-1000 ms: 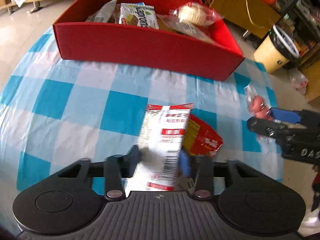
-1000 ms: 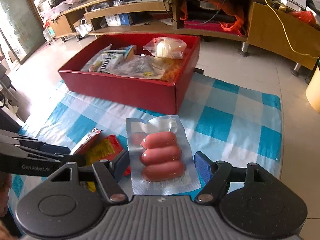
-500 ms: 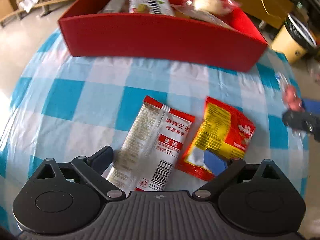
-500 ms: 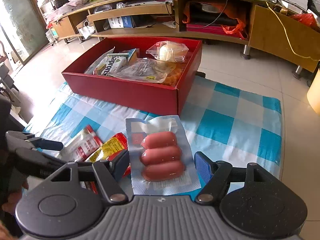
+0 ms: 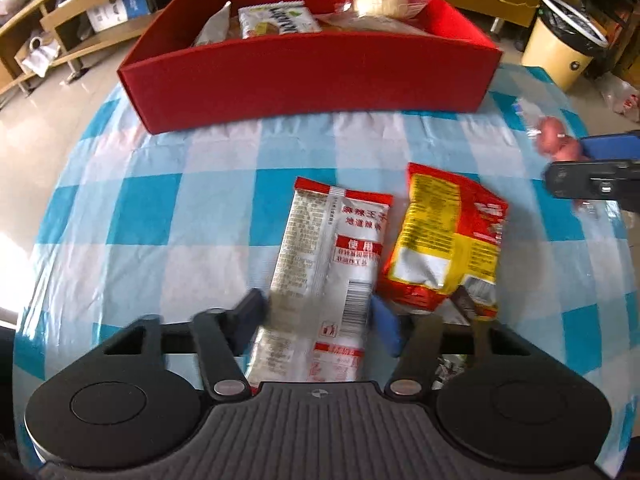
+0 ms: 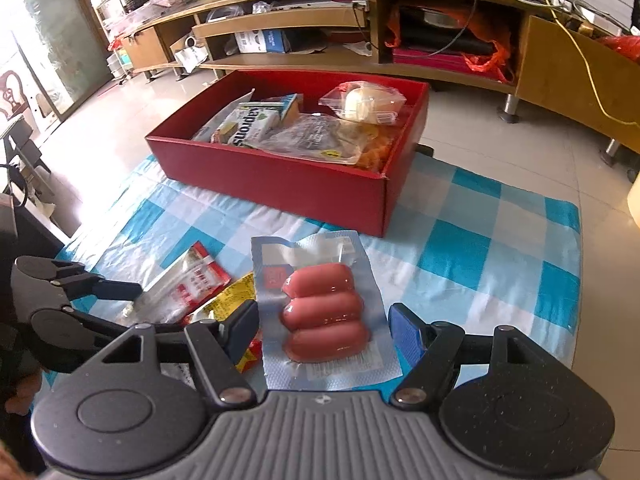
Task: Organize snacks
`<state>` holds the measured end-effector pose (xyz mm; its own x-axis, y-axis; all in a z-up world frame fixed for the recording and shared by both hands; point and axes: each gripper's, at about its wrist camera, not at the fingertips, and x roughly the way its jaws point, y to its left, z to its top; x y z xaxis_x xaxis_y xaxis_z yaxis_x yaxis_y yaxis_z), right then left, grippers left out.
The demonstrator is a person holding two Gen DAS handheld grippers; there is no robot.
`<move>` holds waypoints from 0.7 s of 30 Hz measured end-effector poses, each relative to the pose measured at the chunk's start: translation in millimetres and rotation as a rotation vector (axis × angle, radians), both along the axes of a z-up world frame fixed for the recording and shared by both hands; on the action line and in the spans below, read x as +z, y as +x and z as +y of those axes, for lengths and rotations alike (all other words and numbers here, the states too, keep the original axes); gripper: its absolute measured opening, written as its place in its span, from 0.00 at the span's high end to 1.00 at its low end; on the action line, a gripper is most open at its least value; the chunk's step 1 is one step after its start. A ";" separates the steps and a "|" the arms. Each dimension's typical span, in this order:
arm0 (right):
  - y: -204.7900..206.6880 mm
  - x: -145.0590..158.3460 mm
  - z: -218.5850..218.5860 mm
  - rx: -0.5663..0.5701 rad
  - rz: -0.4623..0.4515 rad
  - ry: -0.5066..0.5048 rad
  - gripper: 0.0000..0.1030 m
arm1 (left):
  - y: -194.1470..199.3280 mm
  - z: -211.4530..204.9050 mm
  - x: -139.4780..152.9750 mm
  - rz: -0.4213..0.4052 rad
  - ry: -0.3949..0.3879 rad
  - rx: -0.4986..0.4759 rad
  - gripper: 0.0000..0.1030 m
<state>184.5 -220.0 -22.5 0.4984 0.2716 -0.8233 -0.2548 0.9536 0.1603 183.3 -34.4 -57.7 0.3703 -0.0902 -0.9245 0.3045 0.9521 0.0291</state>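
Left gripper jaws are closing around the white-and-red snack packet; the packet is seen between the fingers, near end in the gap, far end pointing at the red box. Motion blur at the pads, so firm contact cannot be confirmed.

Right gripper is held partly open around the sausage pack. The pack appears raised off the checked cloth, so it is judged to be gripped by its edges, though pad contact is not clearly shown.

The yellow-and-red packet lies just right of the white one, touching or overlapping it near the left gripper's right finger. The box sits at the far side of the cloth, already loaded with other snacks.

Risks:
- The yellow packet's edge could be caught by the closing right finger and dragged along or pinched in.
- The white packet is being gripped at one end only; being thin and floppy, it may droop or slip when lifted.
- The sausage pack's film is slick and held only at its margins, so it could slide out if tilted.
- The box is crowded; a packet may be left resting on the wall.
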 end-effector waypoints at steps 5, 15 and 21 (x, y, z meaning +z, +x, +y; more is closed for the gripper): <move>4.9 4.1 -6.3 -0.030 -0.015 0.015 0.31 | 0.4 7.5 3.3 0.005 -0.060 0.061 0.46; 10.5 16.6 -13.1 -0.068 -0.051 0.047 0.31 | 2.8 22.2 39.2 -0.027 -0.263 0.142 0.47; 19.0 25.3 -14.4 -0.096 -0.077 0.085 0.31 | 11.9 17.4 64.1 -0.077 -0.351 0.159 0.48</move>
<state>203.4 -234.5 2.8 0.5861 0.2868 -0.7578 -0.1776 0.9580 0.2252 195.2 -17.0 6.5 0.4722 -0.3322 -0.8165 0.1624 0.9432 -0.2899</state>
